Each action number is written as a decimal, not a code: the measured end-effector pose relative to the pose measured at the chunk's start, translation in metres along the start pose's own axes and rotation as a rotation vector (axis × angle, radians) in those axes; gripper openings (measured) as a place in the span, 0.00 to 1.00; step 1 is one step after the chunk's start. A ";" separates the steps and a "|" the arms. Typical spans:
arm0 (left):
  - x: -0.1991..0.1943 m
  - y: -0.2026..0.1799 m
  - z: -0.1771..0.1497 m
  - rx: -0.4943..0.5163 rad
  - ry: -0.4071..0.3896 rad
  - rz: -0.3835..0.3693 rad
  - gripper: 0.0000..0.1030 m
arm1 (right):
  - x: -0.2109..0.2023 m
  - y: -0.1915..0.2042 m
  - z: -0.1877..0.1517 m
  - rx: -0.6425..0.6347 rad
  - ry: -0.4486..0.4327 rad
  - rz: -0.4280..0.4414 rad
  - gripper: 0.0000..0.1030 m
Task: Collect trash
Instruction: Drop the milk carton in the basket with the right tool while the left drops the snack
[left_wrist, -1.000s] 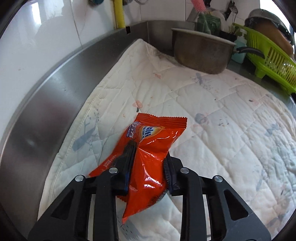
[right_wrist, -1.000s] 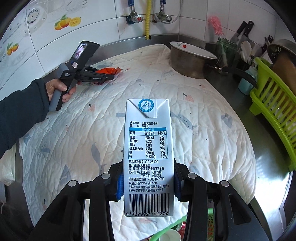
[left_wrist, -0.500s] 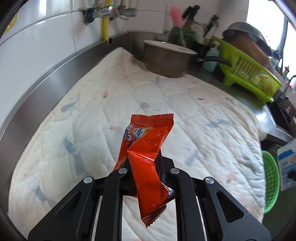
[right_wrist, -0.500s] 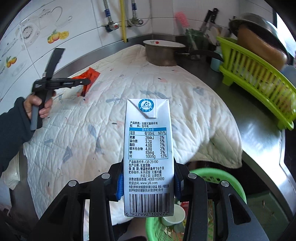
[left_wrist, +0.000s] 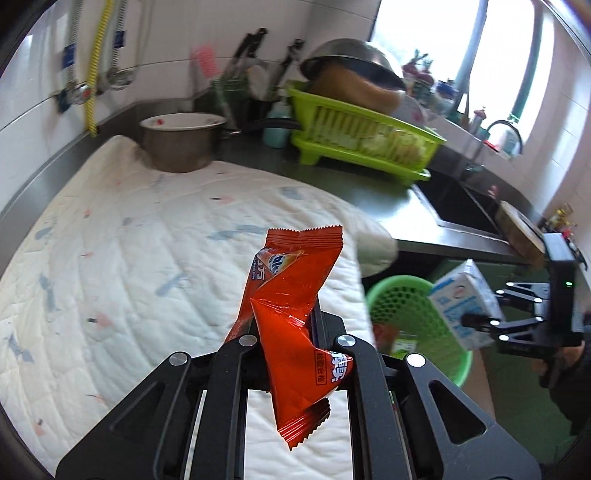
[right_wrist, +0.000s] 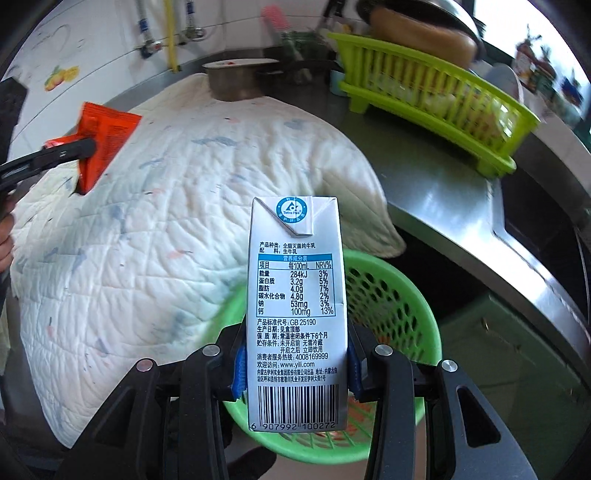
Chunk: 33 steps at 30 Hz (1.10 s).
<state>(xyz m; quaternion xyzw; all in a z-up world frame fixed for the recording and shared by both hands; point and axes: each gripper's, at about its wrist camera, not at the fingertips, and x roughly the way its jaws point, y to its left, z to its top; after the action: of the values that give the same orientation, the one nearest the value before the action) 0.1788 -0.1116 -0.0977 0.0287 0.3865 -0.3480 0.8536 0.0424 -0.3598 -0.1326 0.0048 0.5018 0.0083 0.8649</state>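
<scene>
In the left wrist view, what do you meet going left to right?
Yellow pipe → metal pot → orange wrapper → green basket → milk carton → right hand-held gripper.

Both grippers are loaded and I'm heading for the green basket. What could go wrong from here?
1. The left gripper pinches the orange wrapper over the quilt, short of the green basket; released here, it would likely land on the cloth.
2. The milk carton in the right gripper hangs near the basket's near rim; it could clip it and tumble outside.
3. Both grippers converge on one small opening and may collide.
</scene>
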 end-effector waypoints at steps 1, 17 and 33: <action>0.002 -0.010 -0.001 0.008 0.001 -0.019 0.10 | 0.002 -0.006 -0.005 0.010 0.010 -0.023 0.38; 0.066 -0.138 -0.012 0.109 0.125 -0.205 0.10 | 0.004 -0.057 -0.054 0.222 0.055 -0.064 0.54; 0.096 -0.184 -0.015 0.122 0.195 -0.246 0.43 | -0.036 -0.051 -0.072 0.284 -0.023 -0.039 0.66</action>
<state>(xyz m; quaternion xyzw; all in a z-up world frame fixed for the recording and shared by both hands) 0.0997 -0.3005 -0.1331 0.0667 0.4462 -0.4682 0.7598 -0.0378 -0.4116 -0.1380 0.1173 0.4882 -0.0794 0.8612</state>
